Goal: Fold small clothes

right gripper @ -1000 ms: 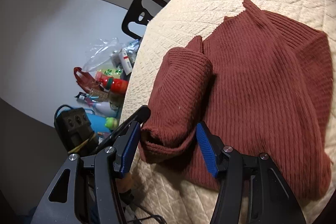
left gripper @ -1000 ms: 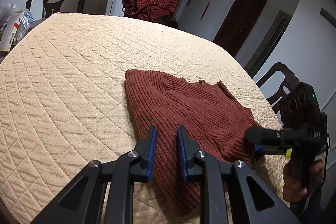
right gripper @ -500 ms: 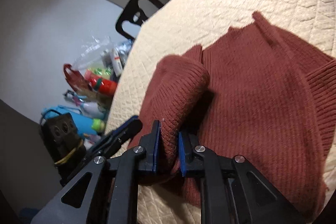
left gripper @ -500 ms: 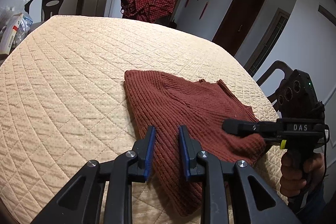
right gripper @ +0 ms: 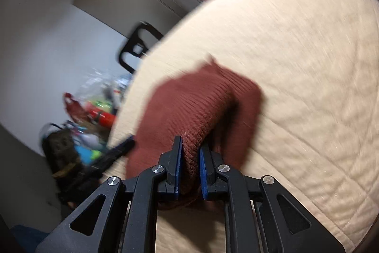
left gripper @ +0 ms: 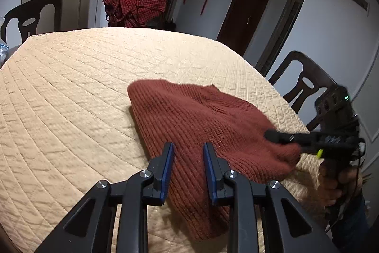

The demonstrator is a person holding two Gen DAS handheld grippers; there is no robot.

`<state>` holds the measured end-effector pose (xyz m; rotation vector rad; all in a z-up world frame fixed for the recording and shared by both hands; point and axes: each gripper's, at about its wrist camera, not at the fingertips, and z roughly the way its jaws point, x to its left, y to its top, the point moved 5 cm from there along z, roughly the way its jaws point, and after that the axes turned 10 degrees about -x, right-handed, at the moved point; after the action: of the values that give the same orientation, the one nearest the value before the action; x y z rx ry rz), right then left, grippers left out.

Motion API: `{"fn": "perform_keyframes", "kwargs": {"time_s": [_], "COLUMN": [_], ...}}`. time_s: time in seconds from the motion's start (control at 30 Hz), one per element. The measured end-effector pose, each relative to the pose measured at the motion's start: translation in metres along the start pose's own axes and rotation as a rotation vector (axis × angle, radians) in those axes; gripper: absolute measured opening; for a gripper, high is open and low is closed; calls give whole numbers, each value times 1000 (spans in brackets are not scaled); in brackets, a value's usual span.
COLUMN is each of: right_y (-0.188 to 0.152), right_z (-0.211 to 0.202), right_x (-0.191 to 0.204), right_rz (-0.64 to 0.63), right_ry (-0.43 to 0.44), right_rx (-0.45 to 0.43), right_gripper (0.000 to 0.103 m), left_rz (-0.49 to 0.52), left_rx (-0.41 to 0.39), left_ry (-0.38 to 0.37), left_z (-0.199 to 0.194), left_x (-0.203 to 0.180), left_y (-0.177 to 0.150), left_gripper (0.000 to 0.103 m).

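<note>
Right tool [right gripper: 190,153] clenched on rust-red ribbed sweater [left gripper: 201,120], bunched; left tool [left gripper: 188,151] opening, empty.

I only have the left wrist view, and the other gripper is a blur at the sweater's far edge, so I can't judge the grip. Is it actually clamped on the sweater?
Observer: Yes. In the right wrist view, the right gripper has both blue pads pressed on a thick fold of the sweater.
Operator: Does the cloth near that grip lie flat?
Observer: No. It seems to rise in a hump from the table up to the pads, with shadow beneath.
Operator: Anything past the table edge on my side?
Observer: A blurred heap of bags and bottles lies beyond that edge.
</note>
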<state>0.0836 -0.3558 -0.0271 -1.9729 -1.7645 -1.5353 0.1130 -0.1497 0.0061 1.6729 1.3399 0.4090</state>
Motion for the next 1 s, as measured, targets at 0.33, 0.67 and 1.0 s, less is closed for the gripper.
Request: {"fn": "perform_keyframes", "kwargs": {"time_s": [0.33, 0.67, 1.0], "right_y": [11, 10, 31], "right_z": [-10, -17, -26], "right_x": [13, -5, 28], "right_rz": [-85, -16, -90], "right_ry": [-8, 0, 10], "right_rx": [-55, -70, -141], "right_gripper": [9, 9, 17], "left_rz": [16, 29, 43], "left_rx": [-7, 6, -25], "left_ry": [9, 11, 36], "left_z": [-4, 9, 14], "left_x": [-5, -6, -5], "left_y": [7, 2, 26], "left_gripper": [28, 28, 29]}}
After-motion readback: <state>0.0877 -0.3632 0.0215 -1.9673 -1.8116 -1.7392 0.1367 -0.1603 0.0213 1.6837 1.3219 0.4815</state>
